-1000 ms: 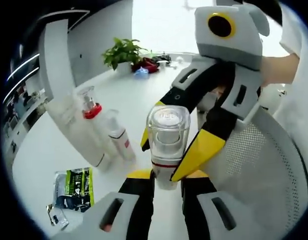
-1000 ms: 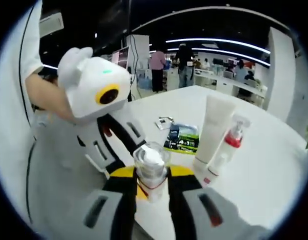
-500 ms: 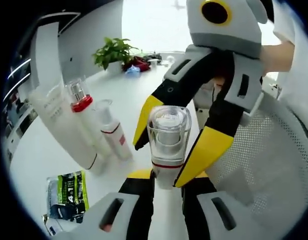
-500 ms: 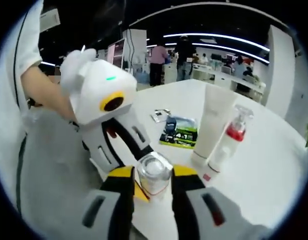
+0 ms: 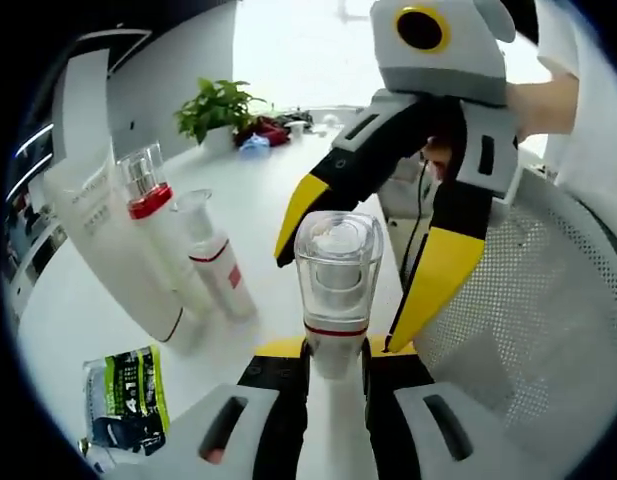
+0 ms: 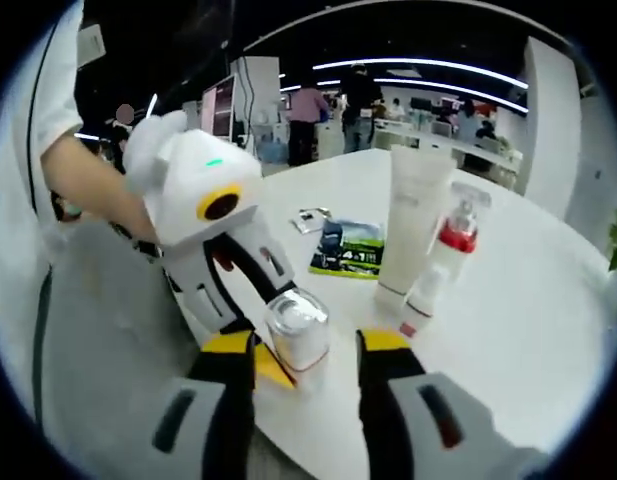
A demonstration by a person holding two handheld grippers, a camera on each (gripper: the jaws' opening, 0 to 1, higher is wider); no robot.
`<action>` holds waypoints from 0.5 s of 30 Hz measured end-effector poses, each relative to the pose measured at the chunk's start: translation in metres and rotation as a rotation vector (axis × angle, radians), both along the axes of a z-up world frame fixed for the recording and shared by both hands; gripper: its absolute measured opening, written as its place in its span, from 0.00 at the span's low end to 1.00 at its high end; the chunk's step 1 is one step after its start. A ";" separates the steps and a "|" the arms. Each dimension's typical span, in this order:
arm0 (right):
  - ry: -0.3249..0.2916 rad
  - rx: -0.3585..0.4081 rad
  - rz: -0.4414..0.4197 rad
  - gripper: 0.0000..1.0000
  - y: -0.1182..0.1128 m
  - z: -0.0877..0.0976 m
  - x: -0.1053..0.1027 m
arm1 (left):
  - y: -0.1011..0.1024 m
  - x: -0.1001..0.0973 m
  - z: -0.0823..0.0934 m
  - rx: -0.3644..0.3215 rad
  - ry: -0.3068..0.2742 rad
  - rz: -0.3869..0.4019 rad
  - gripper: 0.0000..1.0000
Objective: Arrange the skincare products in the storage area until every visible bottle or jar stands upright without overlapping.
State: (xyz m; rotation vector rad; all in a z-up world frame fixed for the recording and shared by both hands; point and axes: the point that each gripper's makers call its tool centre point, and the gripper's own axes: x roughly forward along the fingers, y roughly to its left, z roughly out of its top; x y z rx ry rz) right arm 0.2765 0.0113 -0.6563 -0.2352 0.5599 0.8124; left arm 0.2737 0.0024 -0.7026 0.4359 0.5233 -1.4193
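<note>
Your clear-capped bottle [image 5: 335, 285] stands upright near the desk [image 5: 268, 200] edge, its lower part clenched between the black jaws of your left tool [image 5: 335, 365]. The bottle has a faceted transparent cap, a thin red band under it and a white body. In the right gripper view the same bottle [image 6: 297, 331] sits just left of the gap of your right tool [image 6: 306, 352], close by the left yellow-tipped jaw; the jaws stand released and wide, with neither pad visibly on the bottle. In the left gripper view that right tool [image 5: 353, 295] comes down from above the bottle, one yellow tip on each side of the cap and apart from it.

Left of the bottle in the left gripper view stand three more products close together: a small white bottle [image 5: 213, 265] with a clear cap and red band nearest, then a pump bottle [image 5: 153, 215] with a red collar, then a tall white tube [image 5: 103, 250] standing on its cap. All three look upright and just beside one another; you cannot tell whether they touch. Further left and nearer the desk edge lies a flat green and black packet [image 5: 123, 395]. Far behind the bottle, a green potted plant [image 5: 213, 105] stands at the desk's back. To the right of the bottle is a grey mesh chair [image 5: 533, 330]
</note>
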 end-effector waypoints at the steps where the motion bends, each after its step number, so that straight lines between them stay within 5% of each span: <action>1: 0.003 0.001 -0.006 0.43 -0.002 -0.001 0.000 | 0.001 0.002 -0.001 0.003 -0.002 -0.002 0.17; 15: 0.016 0.009 -0.114 0.62 -0.031 -0.002 0.007 | 0.001 0.019 -0.006 -0.002 0.001 0.007 0.17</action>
